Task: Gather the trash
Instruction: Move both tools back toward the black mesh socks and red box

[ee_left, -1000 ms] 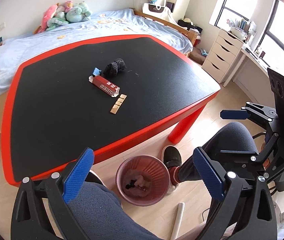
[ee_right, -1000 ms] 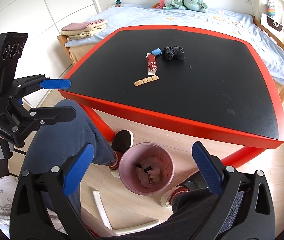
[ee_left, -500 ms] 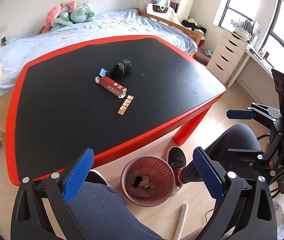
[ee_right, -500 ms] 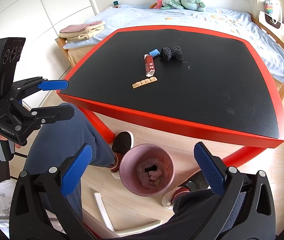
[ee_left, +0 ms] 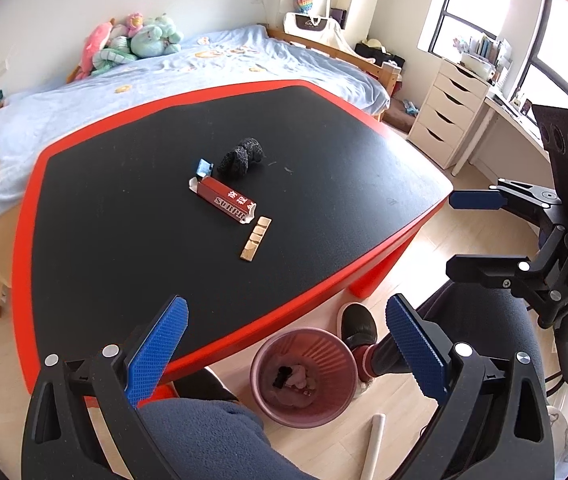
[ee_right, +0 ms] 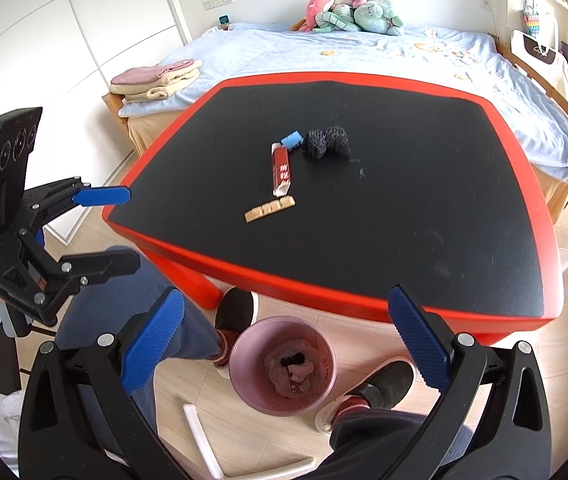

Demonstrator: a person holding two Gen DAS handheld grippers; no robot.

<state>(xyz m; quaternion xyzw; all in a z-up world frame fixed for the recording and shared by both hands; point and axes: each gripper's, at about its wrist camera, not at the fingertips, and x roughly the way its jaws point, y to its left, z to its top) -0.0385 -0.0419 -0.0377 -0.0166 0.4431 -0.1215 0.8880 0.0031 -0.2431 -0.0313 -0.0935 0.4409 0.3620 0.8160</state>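
On the black table top, a small blue wrapper, a red carton, a dark crumpled wad, perhaps cloth, and a tan strip lie clustered. Below the edge stands a pink bin. The left gripper and right gripper hang wide apart, empty.

Plush toys sat on the bed; folded towels and white drawers stood nearby

Black table w/ red rim; pink ribbed bin; red carton.
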